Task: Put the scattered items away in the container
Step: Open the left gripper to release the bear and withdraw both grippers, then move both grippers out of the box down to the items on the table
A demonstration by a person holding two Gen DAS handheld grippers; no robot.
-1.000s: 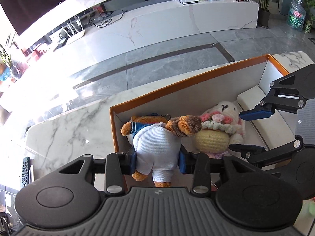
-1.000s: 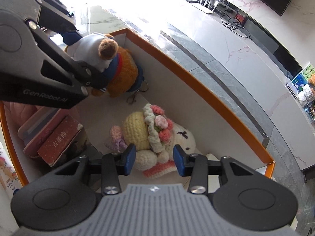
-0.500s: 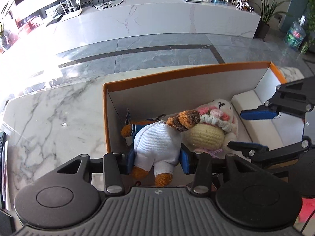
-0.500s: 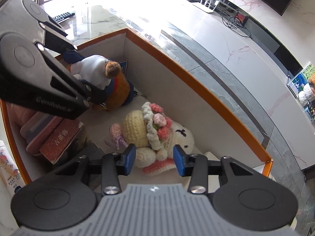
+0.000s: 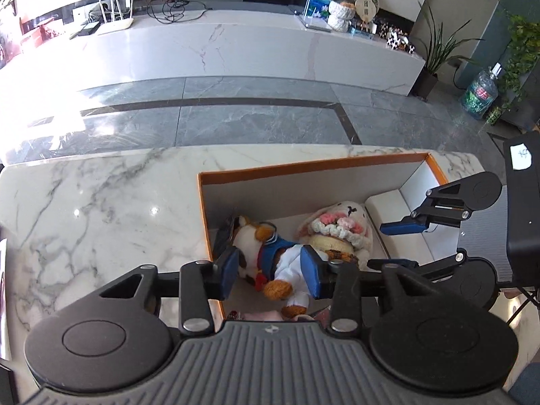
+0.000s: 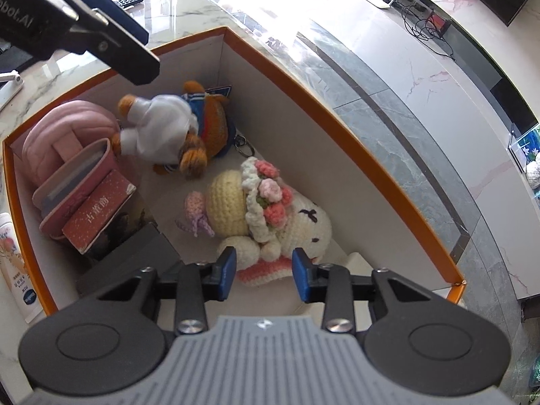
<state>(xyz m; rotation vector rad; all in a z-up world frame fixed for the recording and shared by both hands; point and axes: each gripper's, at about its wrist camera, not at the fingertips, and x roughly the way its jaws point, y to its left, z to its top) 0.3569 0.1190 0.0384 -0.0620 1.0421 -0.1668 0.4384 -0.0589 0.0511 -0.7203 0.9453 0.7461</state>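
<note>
Bear plush [image 6: 168,135]: light, soft, squashy; grip the torso. Left gripper [image 5: 271,271] fingers closing, empty. Right gripper [image 6: 263,271] fingers closing, empty, crochet doll [image 6: 266,209] beyond.

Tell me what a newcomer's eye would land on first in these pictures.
First, the orange-rimmed box on the marble table, holding soft toys. A brown plush in a white and blue outfit lies near its far corner, below the left tool. A crocheted bunny with a flower crown lies in front of the right tool.
</note>
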